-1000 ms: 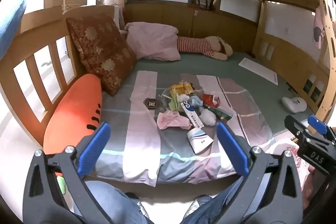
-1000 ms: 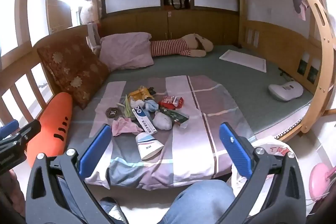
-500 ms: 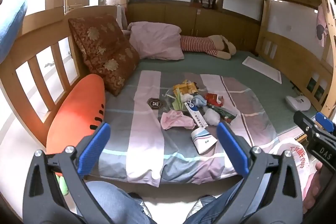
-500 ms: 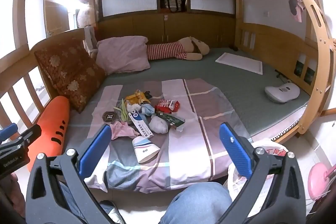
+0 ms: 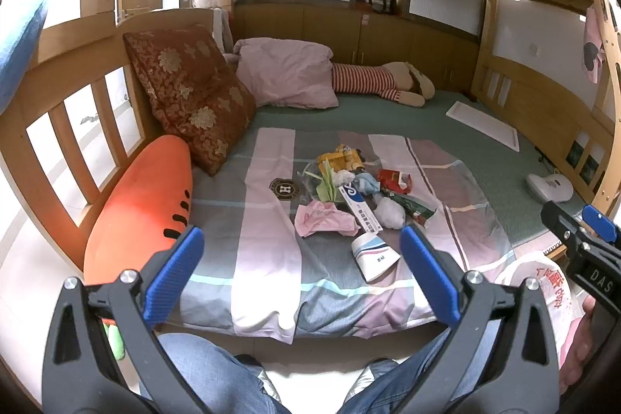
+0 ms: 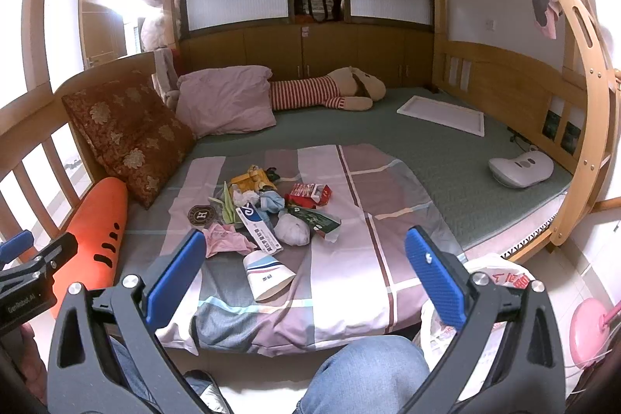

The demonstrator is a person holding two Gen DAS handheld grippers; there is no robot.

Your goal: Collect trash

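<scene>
In the middle of both wrist views, on the striped grey-and-pink bedsheet (image 5: pixel 264 220), lies the trash: a flattened white paper cup (image 6: pixel 268 274) nearest the bed's edge, a crumpled pink tissue (image 6: pixel 227 239), a long white-and-blue toothpaste box (image 6: pixel 258 227), a white paper wad (image 6: pixel 293 229), and red, green and yellow wrappers behind. The left gripper (image 5: pixel 300 268) and right gripper (image 6: pixel 304 268) hang short of the bed with jaws spread wide and empty, and a white plastic bag with red print (image 6: pixel 493 282) sits at lower right. Collection looks not yet begun; the next move probably calls for reaching forward and closing on the cup.
</scene>
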